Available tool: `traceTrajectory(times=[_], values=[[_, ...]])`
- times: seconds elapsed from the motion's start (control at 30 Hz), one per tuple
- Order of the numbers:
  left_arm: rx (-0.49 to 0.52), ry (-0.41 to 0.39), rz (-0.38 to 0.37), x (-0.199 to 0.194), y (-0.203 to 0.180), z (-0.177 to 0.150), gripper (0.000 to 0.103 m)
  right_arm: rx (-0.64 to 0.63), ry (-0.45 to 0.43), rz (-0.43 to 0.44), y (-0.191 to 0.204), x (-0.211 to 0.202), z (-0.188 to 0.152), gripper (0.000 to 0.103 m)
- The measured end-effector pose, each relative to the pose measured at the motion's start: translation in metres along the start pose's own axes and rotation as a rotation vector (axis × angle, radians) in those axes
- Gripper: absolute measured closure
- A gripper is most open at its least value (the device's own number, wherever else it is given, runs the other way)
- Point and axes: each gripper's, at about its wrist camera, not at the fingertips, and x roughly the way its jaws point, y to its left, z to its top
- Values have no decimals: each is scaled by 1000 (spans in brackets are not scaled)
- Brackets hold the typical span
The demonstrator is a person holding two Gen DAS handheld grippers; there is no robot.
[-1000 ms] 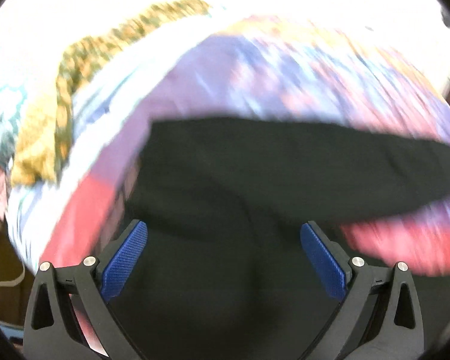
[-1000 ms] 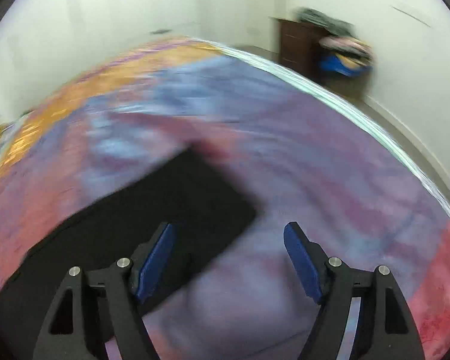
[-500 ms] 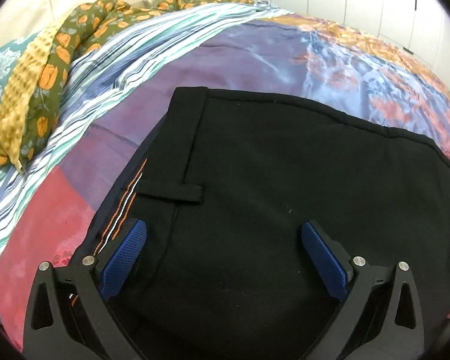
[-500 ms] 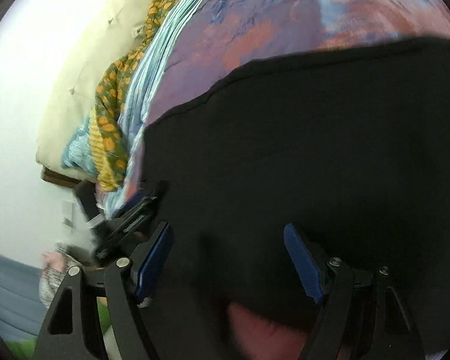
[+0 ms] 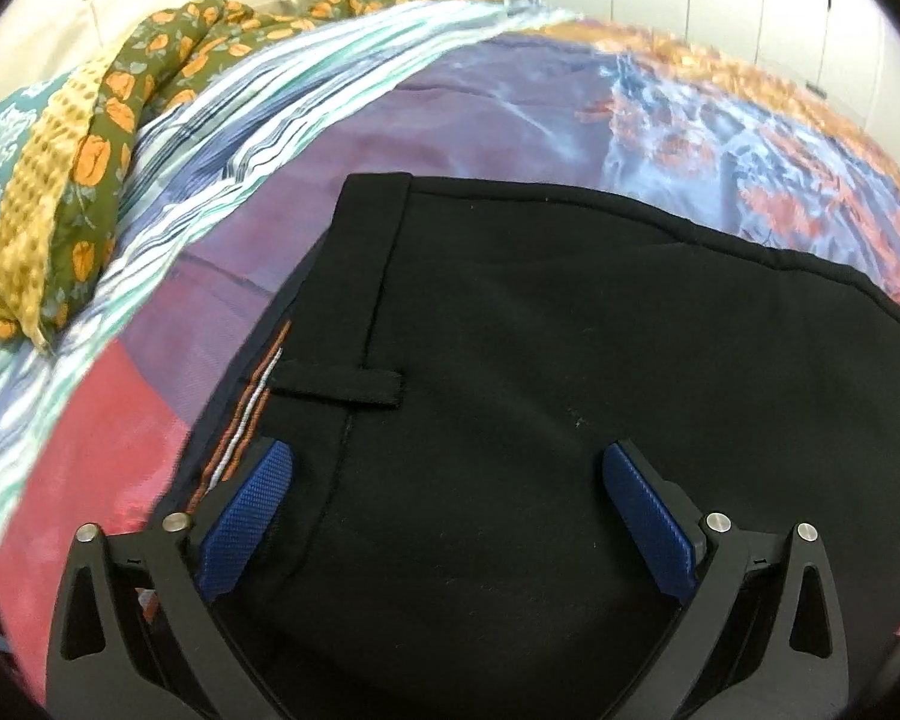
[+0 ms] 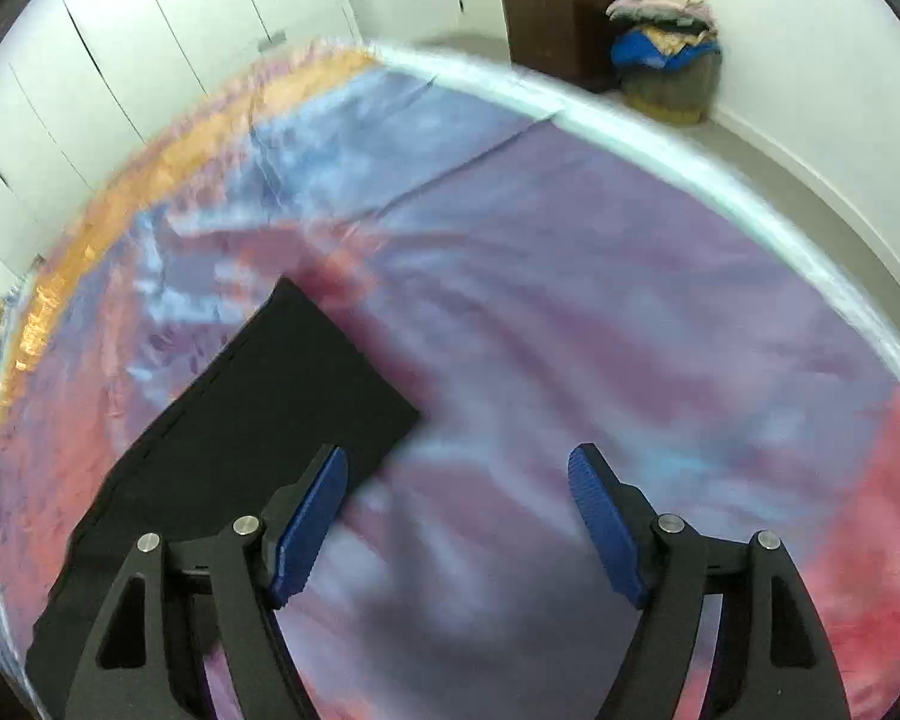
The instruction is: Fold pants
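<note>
Black pants (image 5: 540, 360) lie flat on a bed with a purple, pink and orange cover (image 5: 510, 108). In the left wrist view their waistband with a belt loop (image 5: 342, 387) and an orange-striped inner edge is at the left. My left gripper (image 5: 447, 474) is open and empty, just above the pants near the waistband. In the right wrist view the leg end of the pants (image 6: 282, 390) lies at the left. My right gripper (image 6: 456, 480) is open and empty above the cover, its left finger over the hem corner.
A floral and yellow blanket (image 5: 90, 138) and striped sheet (image 5: 222, 120) lie at the head of the bed. A dark wooden cabinet (image 6: 552, 18) and a basket piled with clothes (image 6: 669, 72) stand in the far corner. White wardrobe doors (image 6: 150, 48) line the wall.
The right gripper has swung from over the body of the pants back to the leg end. The left gripper has held over the waistband, shifting only slightly.
</note>
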Motion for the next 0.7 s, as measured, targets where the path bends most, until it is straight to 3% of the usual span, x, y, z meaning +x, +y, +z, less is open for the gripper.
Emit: traceTrajectory(times=[0.1, 0.17, 0.23, 0.33, 0.37, 0.43, 0.5, 0.53, 0.6, 0.7], values=[[21, -37, -98, -47, 4, -6, 1, -73, 133, 238, -1, -55, -60, 18], [58, -36, -165, -75, 2, -22, 1, -70, 288, 392, 4, -77, -120, 15], [118, 16, -230, -96, -4, -53, 1, -35, 431, 451, -1, -82, -169, 15], [207, 127, -261, -100, -15, -107, 1, 45, 522, 354, -33, -71, -210, 15], [236, 171, -240, -97, -17, -125, 1, 86, 503, 311, -53, -71, -214, 18], [240, 150, -224, -104, -11, -140, 1, 198, 408, 244, -109, -79, -196, 21], [224, 146, -206, -114, -6, -136, 1, 238, 297, 86, -148, -106, -180, 22], [210, 138, -212, -118, -4, -129, 1, 234, 267, 72, -158, -110, -167, 23], [177, 65, -216, -128, -3, -105, 1, 141, 225, -89, -142, -125, -154, 18], [115, -67, -209, -130, -15, -50, 1, 4, 203, 25, -66, -117, -134, 18]])
